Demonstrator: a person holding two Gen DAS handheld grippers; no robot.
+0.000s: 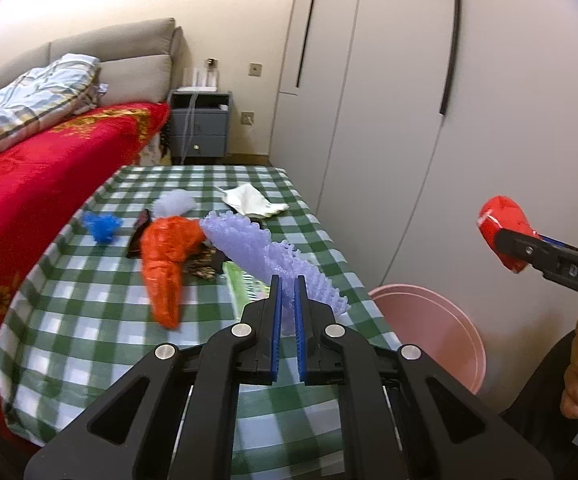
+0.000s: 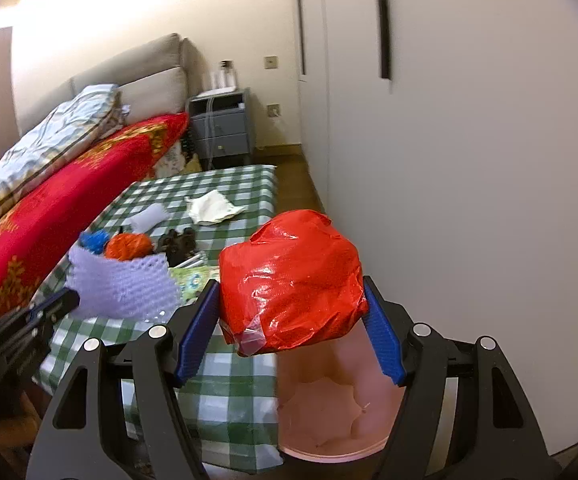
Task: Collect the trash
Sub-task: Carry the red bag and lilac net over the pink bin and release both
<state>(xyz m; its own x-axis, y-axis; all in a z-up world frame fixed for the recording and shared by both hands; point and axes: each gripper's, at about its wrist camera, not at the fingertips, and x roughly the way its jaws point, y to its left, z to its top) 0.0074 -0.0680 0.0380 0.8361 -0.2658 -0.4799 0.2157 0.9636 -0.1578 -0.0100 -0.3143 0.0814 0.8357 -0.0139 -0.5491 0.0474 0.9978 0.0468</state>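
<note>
My left gripper [image 1: 288, 284] is shut on a purple foam net [image 1: 265, 248] and holds it above the green checked table [image 1: 89, 304]. The net also shows in the right wrist view [image 2: 123, 284]. My right gripper [image 2: 291, 292] is shut on a crumpled red plastic wrapper [image 2: 293, 280], held over the pink bin [image 2: 329, 412]. From the left wrist view the wrapper [image 1: 503, 232] hangs above the pink bin [image 1: 441, 332] at the table's right side. An orange plastic bag [image 1: 167, 260], a blue scrap [image 1: 103, 226] and a white paper [image 1: 253, 200] lie on the table.
A bed with a red blanket [image 1: 29, 184] runs along the table's left side. White wardrobe doors [image 1: 409, 100] stand on the right. A grey nightstand [image 1: 199, 124] is at the back. Dark wrappers [image 1: 205, 264] and a green packet [image 1: 245, 284] lie mid-table.
</note>
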